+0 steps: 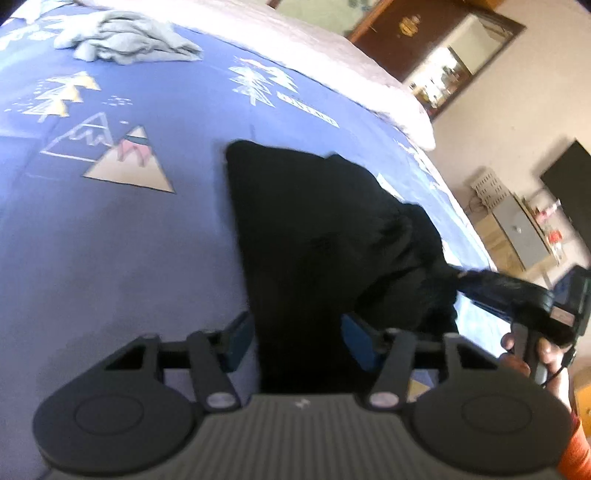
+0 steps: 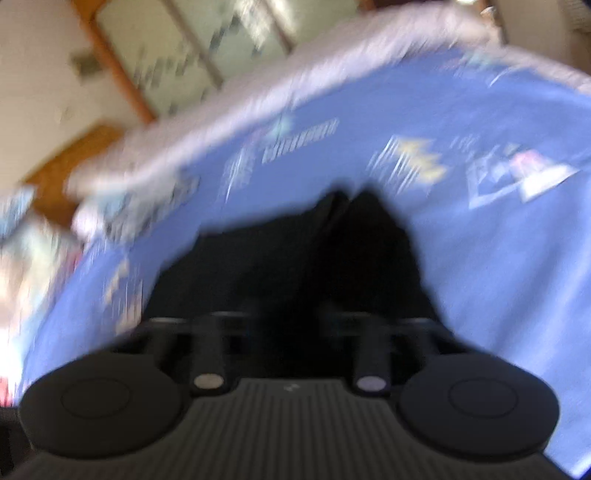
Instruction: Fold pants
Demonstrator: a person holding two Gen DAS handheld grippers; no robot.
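Black pants [image 1: 306, 236] lie on the blue patterned bedspread [image 1: 122, 236]. In the left wrist view my left gripper [image 1: 297, 341] is open, its blue-padded fingers [image 1: 236, 341] set apart on either side of the near edge of the pants. My right gripper [image 1: 476, 284] shows at the right, gripping a bunched part of the pants. The right wrist view is blurred by motion; the black pants [image 2: 295, 258] fill the space ahead of the right gripper [image 2: 291, 314], and I cannot make out its fingers against the dark cloth.
A crumpled grey garment [image 1: 125, 40] lies at the far left of the bed. A pale blanket [image 1: 332, 48] runs along the far edge. Beyond the bed's right edge stand a cabinet [image 1: 517, 229], a dark screen [image 1: 569, 181] and a wooden door [image 1: 424, 33].
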